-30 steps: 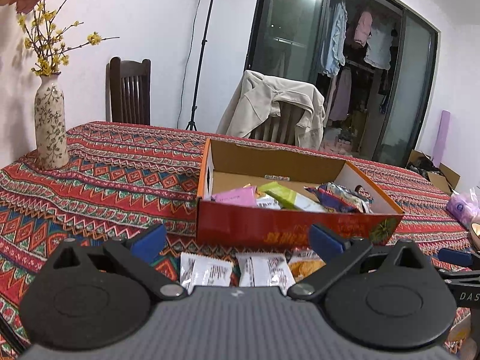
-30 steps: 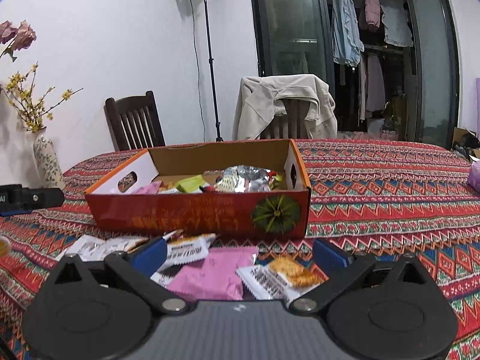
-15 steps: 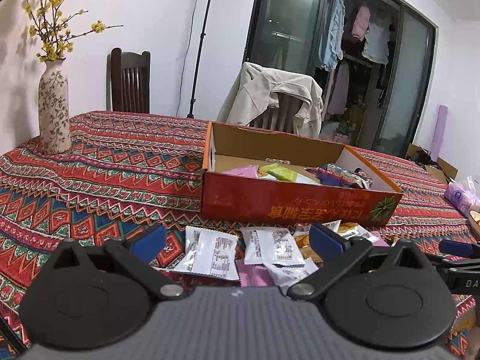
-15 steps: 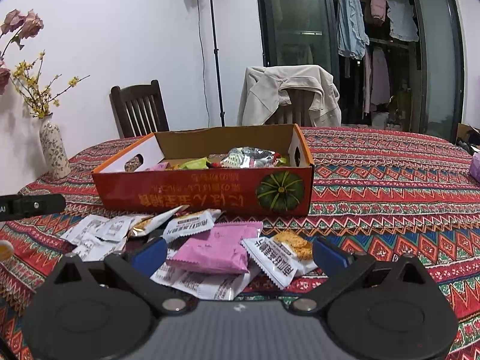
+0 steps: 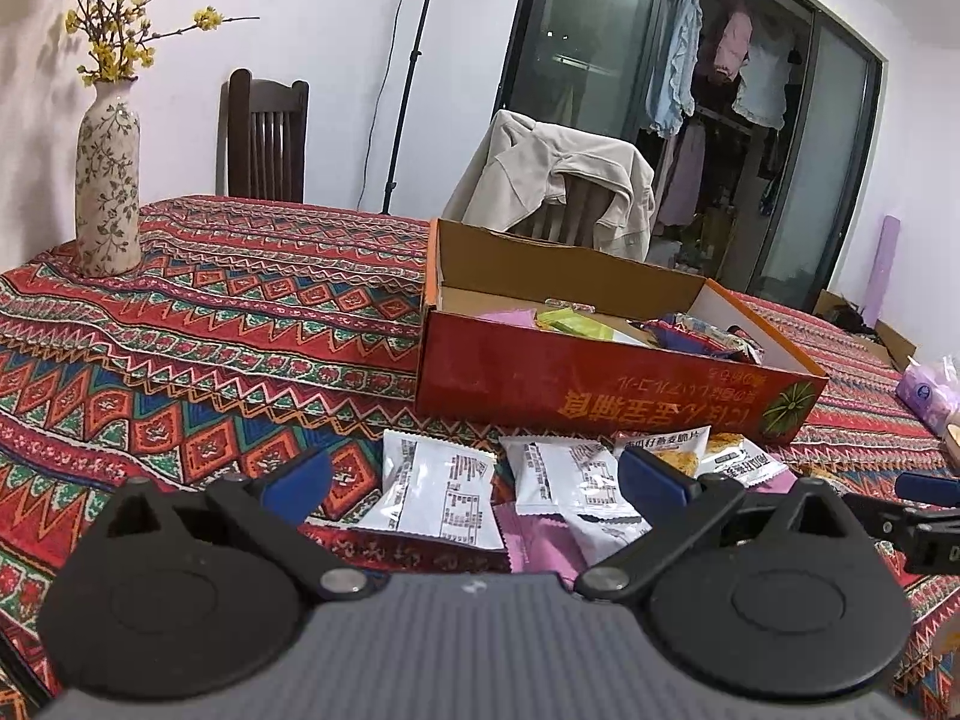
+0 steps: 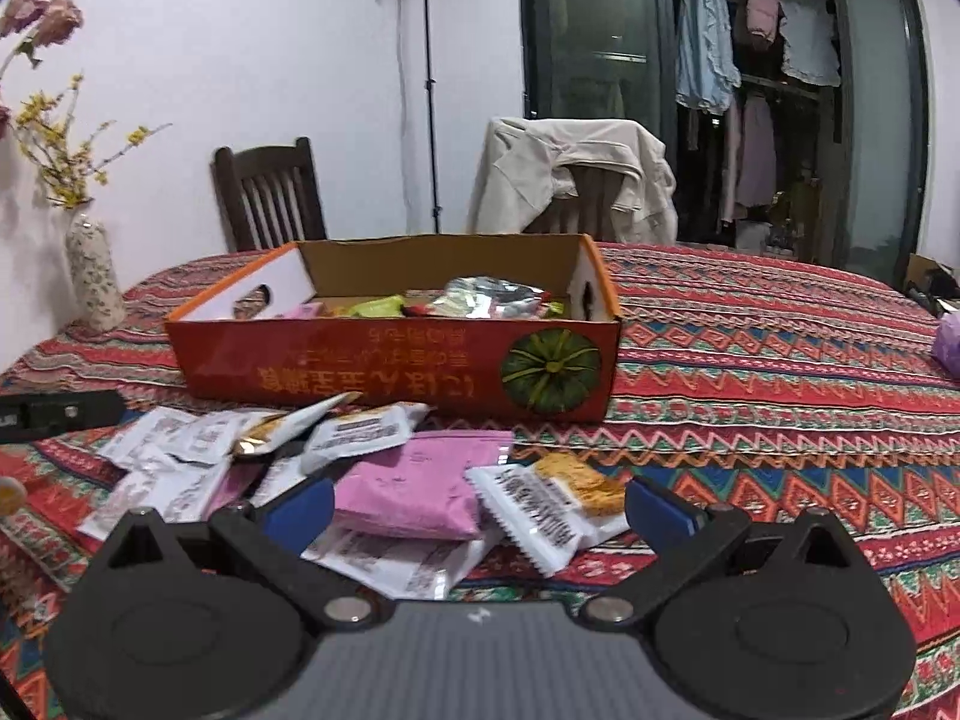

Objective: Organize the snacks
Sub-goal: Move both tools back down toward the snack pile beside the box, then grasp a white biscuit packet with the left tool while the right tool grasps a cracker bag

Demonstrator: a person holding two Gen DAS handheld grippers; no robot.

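- The left gripper [image 5: 474, 477] sits low over the table [image 5: 210, 324], level, aimed at the box [image 5: 600, 390]; its fingers [image 5: 297, 483] are spread wide and hold nothing.
- The right gripper [image 6: 480, 501] is also low and level, facing the box [image 6: 390, 369] head-on; its fingers [image 6: 660, 507] are parted and empty.
- Loose packets lie on the table between the grippers and the box's near wall, overlapping in one heap.
- Between the left fingers lie two white packets [image 5: 438, 492], side by side, with a pink one [image 5: 540, 540] under them.
- Between the right fingers lie a pink packet [image 6: 420, 483] and a cracker packet [image 6: 552, 501], touching.
- The left view shows about six loose packets; the right view shows roughly ten, though the overlap makes an exact count uncertain.
- The box is open-topped with several snacks inside: a green [image 6: 378, 306] and a silver one [image 6: 492, 294] show.
- Bare table stretches to the right of the box [image 6: 780, 360] and to its left.
- One vase [image 5: 108, 180] stands near the far left edge; two chairs [image 6: 270, 198] stand behind the table.
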